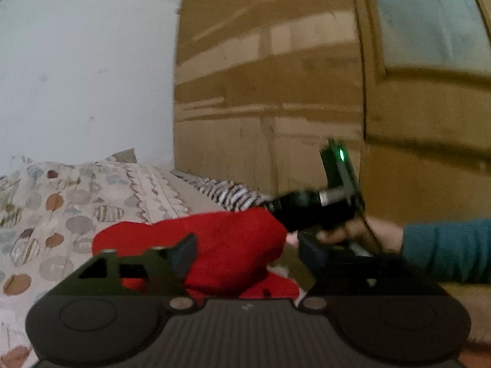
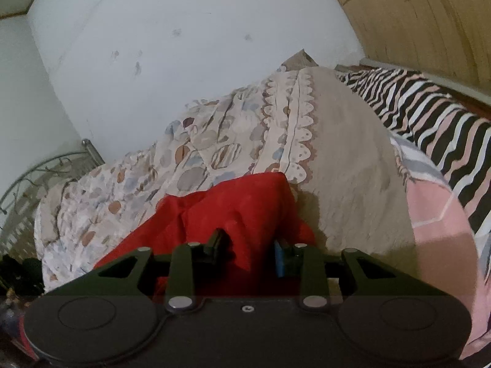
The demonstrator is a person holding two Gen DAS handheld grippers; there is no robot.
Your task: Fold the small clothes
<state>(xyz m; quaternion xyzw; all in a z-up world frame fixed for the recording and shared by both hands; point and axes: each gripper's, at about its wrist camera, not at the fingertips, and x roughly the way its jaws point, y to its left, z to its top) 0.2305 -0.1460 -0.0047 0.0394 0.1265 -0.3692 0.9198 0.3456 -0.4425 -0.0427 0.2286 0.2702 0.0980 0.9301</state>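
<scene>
A small red garment [image 1: 214, 245] lies bunched on the patterned bedspread [image 1: 61, 214]. In the left wrist view my left gripper [image 1: 245, 254] stands wide open around the red cloth, its left finger [image 1: 184, 251] on the cloth. The other hand-held gripper [image 1: 307, 211] shows to the right, held by a hand in a teal sleeve, its tip at the cloth's right edge. In the right wrist view my right gripper [image 2: 250, 254] has its fingers [image 2: 218, 242] closed on a raised fold of the red garment [image 2: 233, 208].
A brown wooden wardrobe [image 1: 276, 92] stands behind the bed. A zebra-striped pillow [image 2: 429, 116] and a pink patterned cover [image 2: 435, 208] lie to the right. A white wall [image 2: 184, 46] is behind. A metal bed frame [image 2: 46, 168] is at the left.
</scene>
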